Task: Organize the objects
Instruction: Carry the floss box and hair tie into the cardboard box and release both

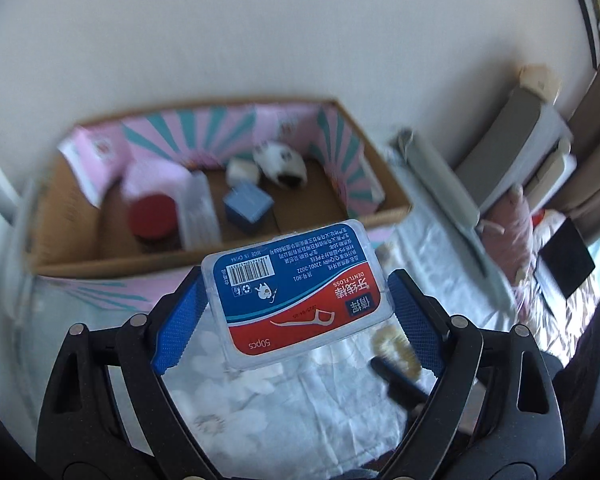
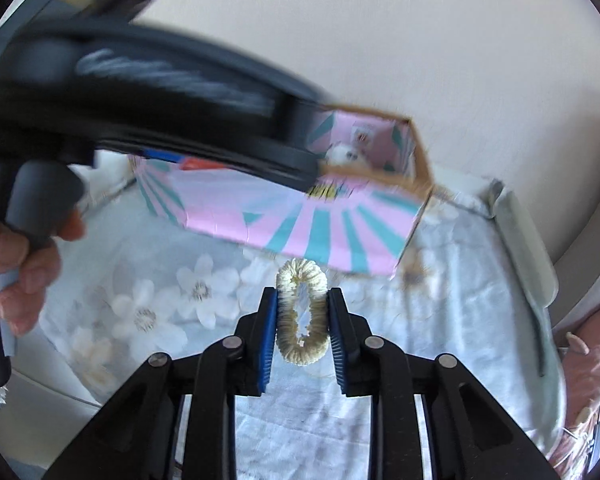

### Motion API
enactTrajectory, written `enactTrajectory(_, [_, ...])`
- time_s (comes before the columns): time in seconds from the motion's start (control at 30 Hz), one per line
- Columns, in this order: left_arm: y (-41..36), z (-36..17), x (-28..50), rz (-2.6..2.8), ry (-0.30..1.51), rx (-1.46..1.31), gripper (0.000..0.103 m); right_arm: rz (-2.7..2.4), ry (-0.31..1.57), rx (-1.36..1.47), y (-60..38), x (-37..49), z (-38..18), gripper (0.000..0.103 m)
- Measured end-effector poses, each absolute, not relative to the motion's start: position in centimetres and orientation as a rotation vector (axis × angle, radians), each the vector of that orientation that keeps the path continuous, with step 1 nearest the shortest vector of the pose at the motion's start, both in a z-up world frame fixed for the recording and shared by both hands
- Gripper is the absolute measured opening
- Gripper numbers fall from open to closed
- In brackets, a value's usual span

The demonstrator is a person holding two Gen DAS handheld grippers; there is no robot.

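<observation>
My left gripper (image 1: 296, 300) is shut on a clear dental floss box (image 1: 300, 292) with a blue and red label, held in the air in front of the open cardboard box (image 1: 60, 240). My right gripper (image 2: 303, 320) is shut on a cream fuzzy hair tie (image 2: 301, 312), squeezed into an oval, above the floral sheet (image 2: 160, 300). The cardboard box also shows in the right wrist view (image 2: 320, 232), with pink and teal sides. The left gripper's body (image 2: 140, 92) crosses that view, blurred, with the hand on its handle.
Inside the box lie a red round lid (image 1: 152, 216), a blue cube (image 1: 248, 208), a clear packet (image 1: 198, 212) and a white plush toy (image 1: 280, 164). A grey cushion (image 1: 440, 184) and a pink plush (image 1: 508, 224) lie right of it. The white wall stands behind.
</observation>
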State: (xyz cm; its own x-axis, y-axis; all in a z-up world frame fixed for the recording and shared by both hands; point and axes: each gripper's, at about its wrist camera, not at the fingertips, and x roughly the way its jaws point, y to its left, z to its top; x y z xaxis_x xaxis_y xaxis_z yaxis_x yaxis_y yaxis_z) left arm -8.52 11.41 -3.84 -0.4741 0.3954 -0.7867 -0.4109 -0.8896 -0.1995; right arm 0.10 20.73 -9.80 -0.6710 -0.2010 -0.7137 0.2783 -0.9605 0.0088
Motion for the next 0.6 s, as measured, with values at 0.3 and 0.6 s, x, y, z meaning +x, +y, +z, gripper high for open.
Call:
enactTrajectory(0.3, [5.5, 5.0, -4.6, 2.523, 0.002, -1.124, 0.089, -2.73, 0.014, 1.094, 21.7, 0.0, -0.9, 0.023])
enactTrajectory(0.6, [1.2, 8.0, -1.0, 2.661, -0.023, -1.063, 0.089, -2.786, -0.037, 1.052, 22.2, 0.5, 3.7, 0.023])
